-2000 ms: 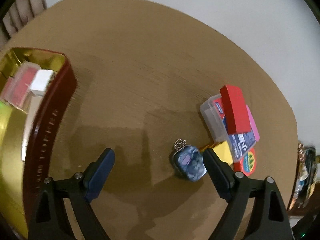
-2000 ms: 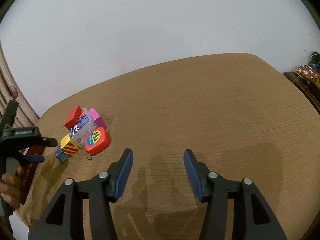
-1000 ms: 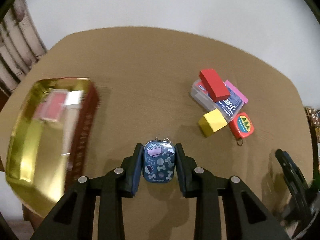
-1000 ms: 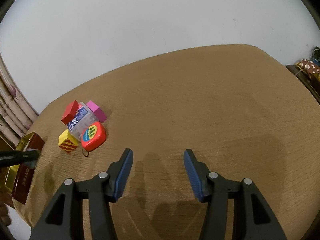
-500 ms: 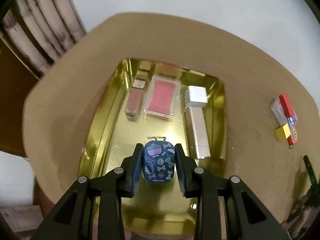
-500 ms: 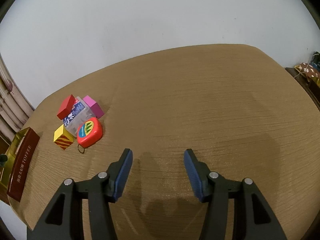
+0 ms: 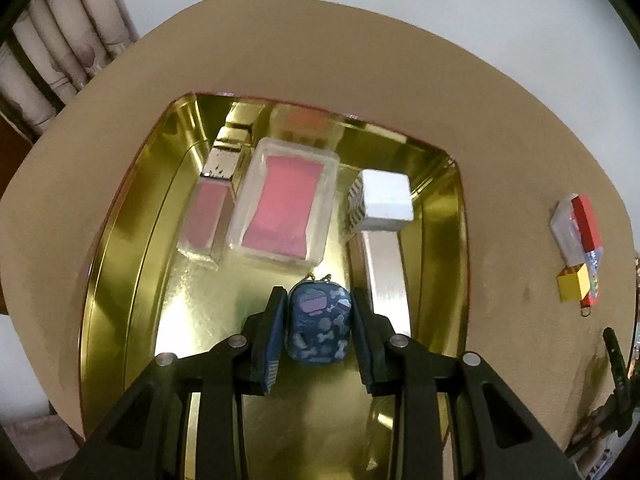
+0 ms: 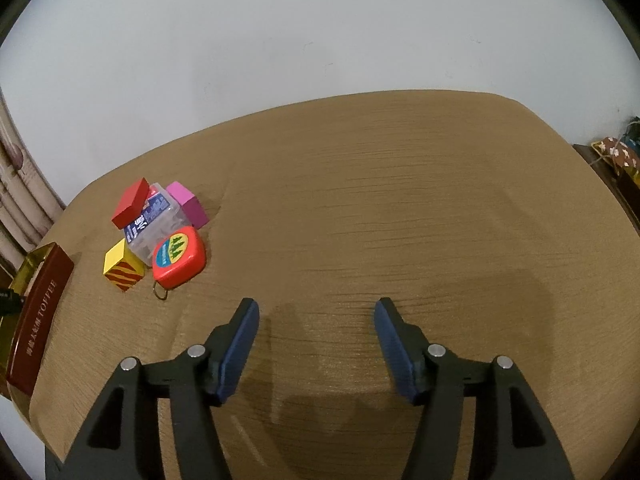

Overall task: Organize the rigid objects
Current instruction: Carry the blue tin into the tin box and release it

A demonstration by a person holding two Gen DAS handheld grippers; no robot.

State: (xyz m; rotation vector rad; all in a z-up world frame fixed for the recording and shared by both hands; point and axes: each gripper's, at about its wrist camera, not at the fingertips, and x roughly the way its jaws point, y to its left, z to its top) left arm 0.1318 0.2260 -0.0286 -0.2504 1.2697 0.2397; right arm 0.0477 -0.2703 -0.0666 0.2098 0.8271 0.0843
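Wood table (image 8: 400,208), white wall behind. My left gripper (image 7: 319,328) is clamped on the blue charm (image 7: 319,327), held over the gold floor of the tin (image 7: 120,264); whether it touches the floor I cannot tell. Ahead of it in the tin: a pink case (image 7: 285,208), a slim pink box (image 7: 206,216), a white block (image 7: 386,200). My right gripper (image 8: 316,344) hangs wide apart, empty, over bare table. Left to sort, I judge, ahead-left of it: red block (image 8: 130,208), clear box (image 8: 158,232), pink block (image 8: 188,204), yellow cube (image 8: 122,270), tape measure (image 8: 178,258). Tin wall reads "TOFFEE"; clear-box label unreadable.
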